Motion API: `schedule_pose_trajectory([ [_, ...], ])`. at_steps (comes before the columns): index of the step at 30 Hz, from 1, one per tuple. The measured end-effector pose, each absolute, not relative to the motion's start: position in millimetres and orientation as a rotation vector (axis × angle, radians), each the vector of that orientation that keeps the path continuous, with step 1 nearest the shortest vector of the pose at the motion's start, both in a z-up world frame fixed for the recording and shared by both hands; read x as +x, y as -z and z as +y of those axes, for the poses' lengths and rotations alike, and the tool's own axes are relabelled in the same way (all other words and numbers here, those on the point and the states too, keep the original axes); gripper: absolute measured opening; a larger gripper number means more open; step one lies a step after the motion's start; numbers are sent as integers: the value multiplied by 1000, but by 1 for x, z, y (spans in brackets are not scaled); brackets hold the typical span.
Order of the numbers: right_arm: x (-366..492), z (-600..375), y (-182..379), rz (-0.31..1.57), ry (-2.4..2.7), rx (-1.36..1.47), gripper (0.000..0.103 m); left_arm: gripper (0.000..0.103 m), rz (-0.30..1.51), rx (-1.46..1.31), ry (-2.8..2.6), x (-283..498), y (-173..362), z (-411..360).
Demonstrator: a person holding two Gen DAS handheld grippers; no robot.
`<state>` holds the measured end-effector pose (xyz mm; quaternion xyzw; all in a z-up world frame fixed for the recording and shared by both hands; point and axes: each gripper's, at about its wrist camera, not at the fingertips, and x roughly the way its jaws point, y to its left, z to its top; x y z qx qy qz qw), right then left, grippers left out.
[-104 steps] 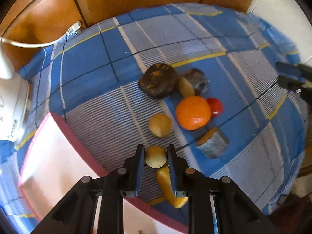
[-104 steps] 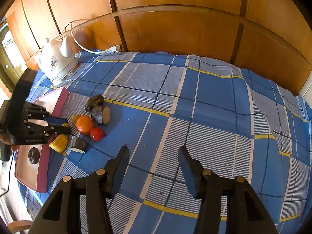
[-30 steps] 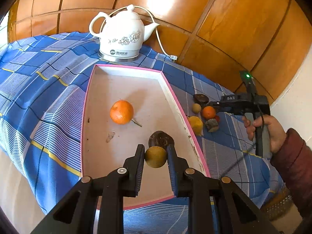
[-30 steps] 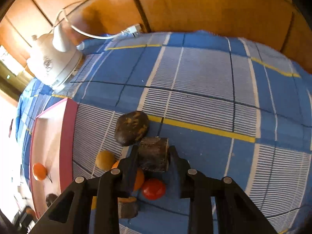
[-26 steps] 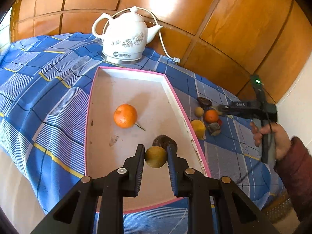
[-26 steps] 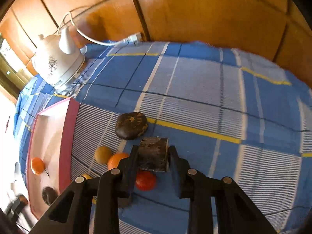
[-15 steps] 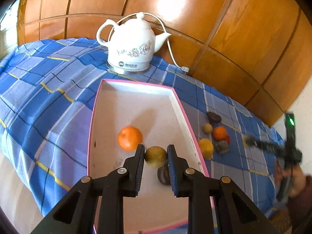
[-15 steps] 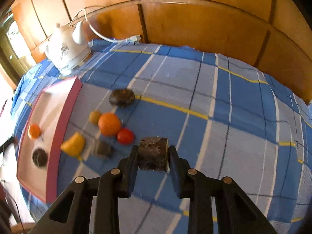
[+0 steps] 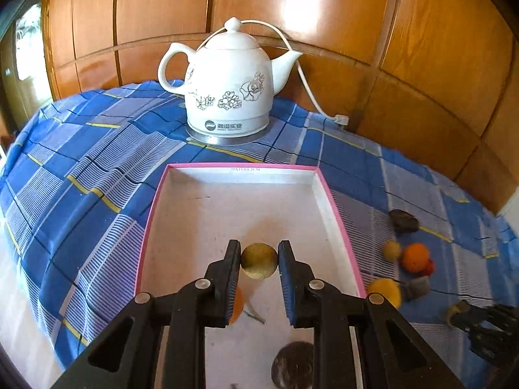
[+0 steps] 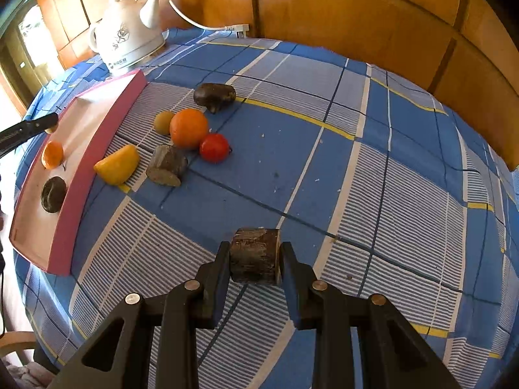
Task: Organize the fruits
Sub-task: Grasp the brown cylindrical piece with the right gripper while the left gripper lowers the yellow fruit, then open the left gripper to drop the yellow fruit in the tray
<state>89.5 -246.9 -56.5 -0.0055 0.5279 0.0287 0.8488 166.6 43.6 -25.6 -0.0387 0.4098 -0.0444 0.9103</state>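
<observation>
Left wrist view: the left gripper (image 9: 259,261) is clamped on a small round yellow-green fruit (image 9: 259,260), held above the floor of a pink-rimmed tray (image 9: 241,166). Bare white tray floor stretches toward twelve o'clock from the fruit; an orange (image 9: 237,304) peeks out at seven o'clock behind the left finger, and a dark round fruit (image 9: 292,364) lies at five o'clock. Setting it down likely needs only a short descent, so this hand is the nearer one to the tray.

Right wrist view: the right gripper (image 10: 254,261) is closed on a dark brown, bark-like cylindrical chunk (image 10: 254,256), its long axis running across the jaws. The tray lies well apart at ten o'clock. Between them, at eleven o'clock, sits a loose cluster: yellow wedge (image 10: 117,164), brown chunk (image 10: 167,165), a second orange (image 10: 188,128), red tomato (image 10: 214,147).
</observation>
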Motion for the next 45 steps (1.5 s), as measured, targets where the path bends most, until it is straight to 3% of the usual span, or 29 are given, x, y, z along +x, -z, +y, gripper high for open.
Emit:
schedule_pose_trajectory([
  [16, 86, -250, 58, 1105, -49, 4, 28, 26, 824, -57, 42, 152, 33, 40],
  [32, 83, -252, 58, 1087, -44, 25, 28, 76, 702, -91, 4, 99, -6, 44],
  [45, 81, -252, 58, 1077, -30, 34, 27, 103, 633, -61, -35, 52, -25, 51],
])
